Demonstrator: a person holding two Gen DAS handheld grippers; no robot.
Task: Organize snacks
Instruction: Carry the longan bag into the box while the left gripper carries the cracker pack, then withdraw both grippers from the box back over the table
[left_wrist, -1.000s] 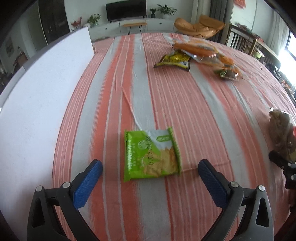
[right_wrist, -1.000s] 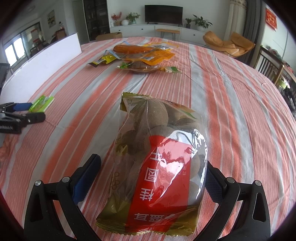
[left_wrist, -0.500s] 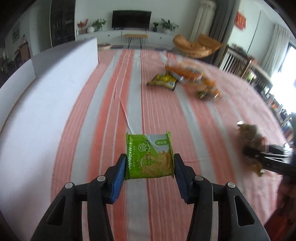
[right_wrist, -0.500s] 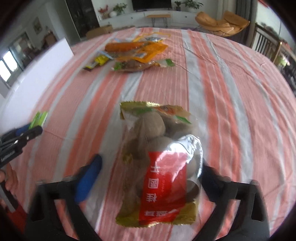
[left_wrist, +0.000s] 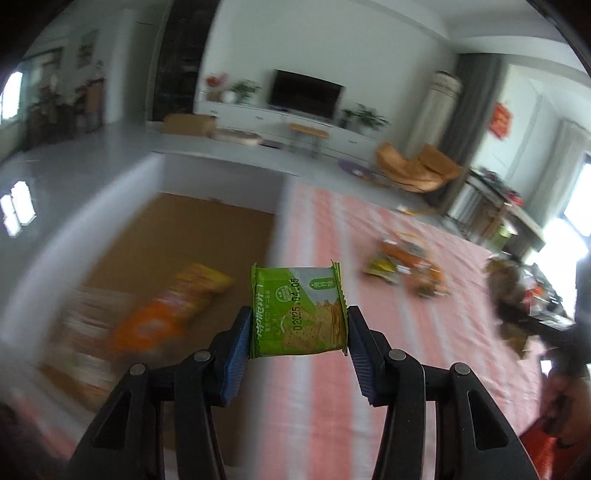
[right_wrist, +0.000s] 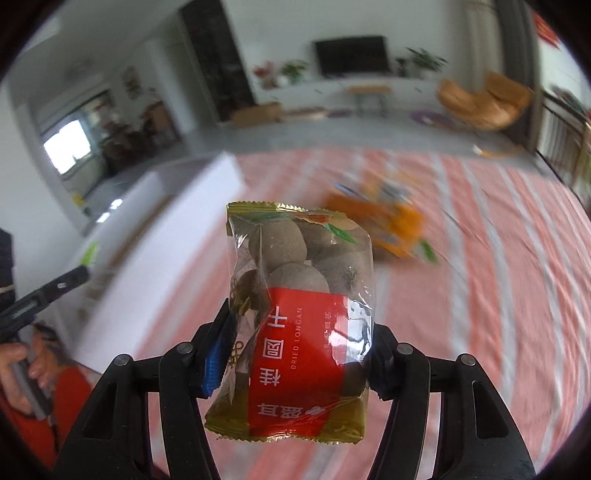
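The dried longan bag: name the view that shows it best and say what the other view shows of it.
Right wrist view. The dried longan bag fills the centre, sharp, clamped in the right gripper, label readable. The left wrist view shows it only as a blurred brown shape at the right edge.

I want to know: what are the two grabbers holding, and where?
Left gripper pinches the green packet by its side edges. Right gripper squeezes the longan bag around its lower sides.
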